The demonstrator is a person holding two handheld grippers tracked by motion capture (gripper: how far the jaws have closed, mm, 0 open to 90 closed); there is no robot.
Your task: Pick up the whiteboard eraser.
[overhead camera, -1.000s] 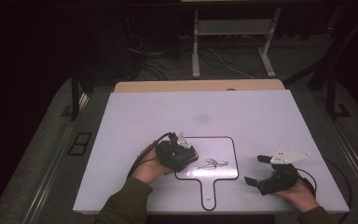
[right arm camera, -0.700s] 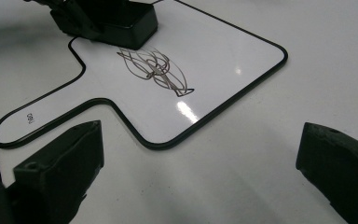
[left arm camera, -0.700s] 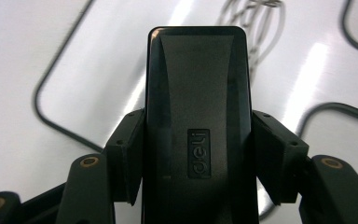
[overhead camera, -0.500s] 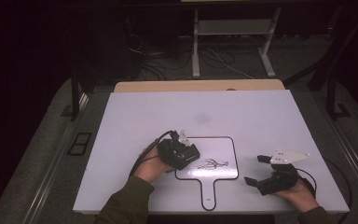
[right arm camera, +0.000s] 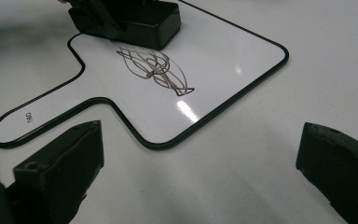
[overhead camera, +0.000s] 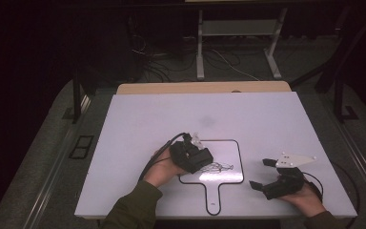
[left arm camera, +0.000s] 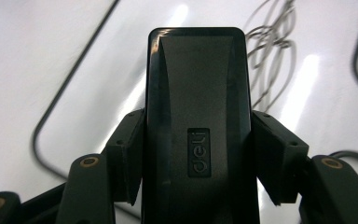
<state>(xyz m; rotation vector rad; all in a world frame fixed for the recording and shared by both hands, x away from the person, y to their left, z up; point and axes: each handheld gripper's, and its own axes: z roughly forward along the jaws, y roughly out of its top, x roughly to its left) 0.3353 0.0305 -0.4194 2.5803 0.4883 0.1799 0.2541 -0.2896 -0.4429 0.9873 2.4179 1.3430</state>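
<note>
Item: black whiteboard eraser (left arm camera: pixel 198 126), a rigid plastic block with the brand "deli" embossed on its back. You hold it in your left gripper (overhead camera: pixel 196 160), the jaws clamped on its two long sides about midway along its length, and its far end sits on the left part of the paddle-shaped whiteboard (overhead camera: pixel 232 171), just beside the scribble (right arm camera: pixel 156 70). Expect it to be light and stiff, its glossy shell somewhat slippery against the pads; the flat, parallel long sides you already have are the best place to take it, and a firm squeeze should do no harm. The underside looks to be the wiping face, though it is hidden from you. Item: the whiteboard itself, thin, glossy white with a black rim and a short handle pointing toward you; small writing near the handle's end, seen in the right gripper view, is too small and turned to read with confidence. It will likely slide on the table if wiped hard. Item: the scribble, looping dark marker lines at the board's centre, right of the eraser, as yet unwiped. Item: your right gripper (overhead camera: pixel 271 175), jaws spread wide and holding nothing, resting on the white tabletop (overhead camera: pixel 171 114) to the right of the board.
</note>
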